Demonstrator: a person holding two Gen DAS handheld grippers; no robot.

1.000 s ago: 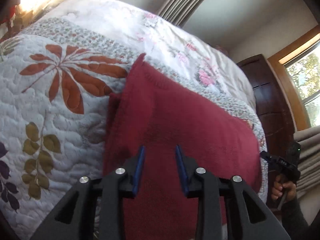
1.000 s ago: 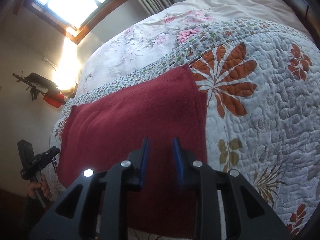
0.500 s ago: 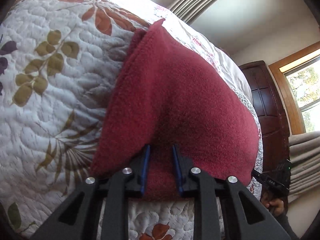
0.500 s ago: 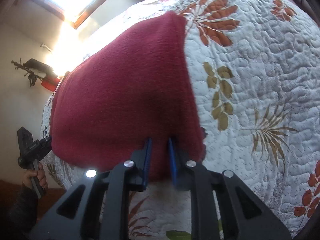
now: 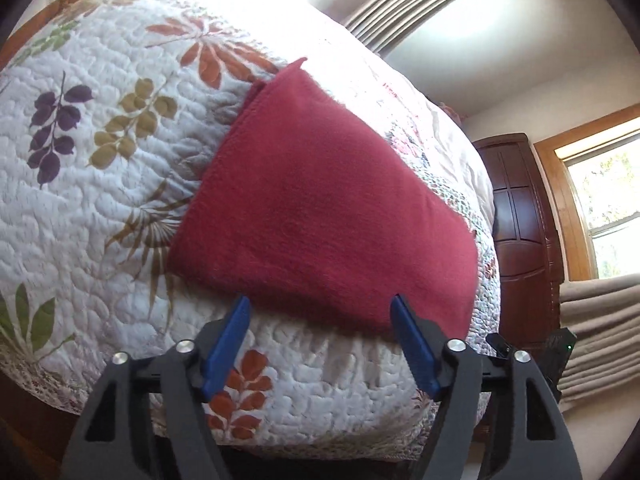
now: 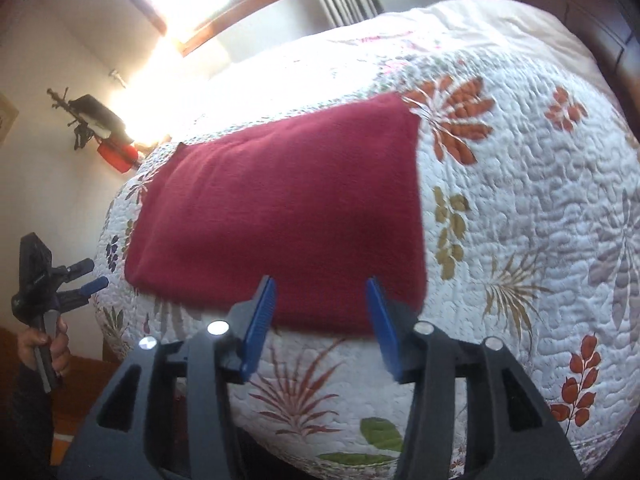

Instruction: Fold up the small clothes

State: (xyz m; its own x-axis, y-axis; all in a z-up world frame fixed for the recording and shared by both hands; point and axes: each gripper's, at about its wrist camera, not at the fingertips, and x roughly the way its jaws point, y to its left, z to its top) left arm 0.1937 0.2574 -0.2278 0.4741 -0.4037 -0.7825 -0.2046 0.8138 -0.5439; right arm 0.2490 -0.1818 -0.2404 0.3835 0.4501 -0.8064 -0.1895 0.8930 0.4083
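A dark red fleece cloth lies folded flat on the quilted bed, seen in the right wrist view as a wide red rectangle. My left gripper hovers open just short of the cloth's near edge, nothing between its blue pads. My right gripper is also open, its pads spread at the cloth's near edge toward the right corner, holding nothing. The left gripper appears at the far left of the right wrist view, held by a hand.
The bed's white quilt with leaf prints drops off at the near edge. A dark wooden cabinet, window and beige curtains stand right in the left wrist view. A red and black object hangs on the left wall.
Both grippers were shut on the red cloth's near edge half a second ago. They have let go, opened wide and pulled back; the cloth now lies flat on the quilt.
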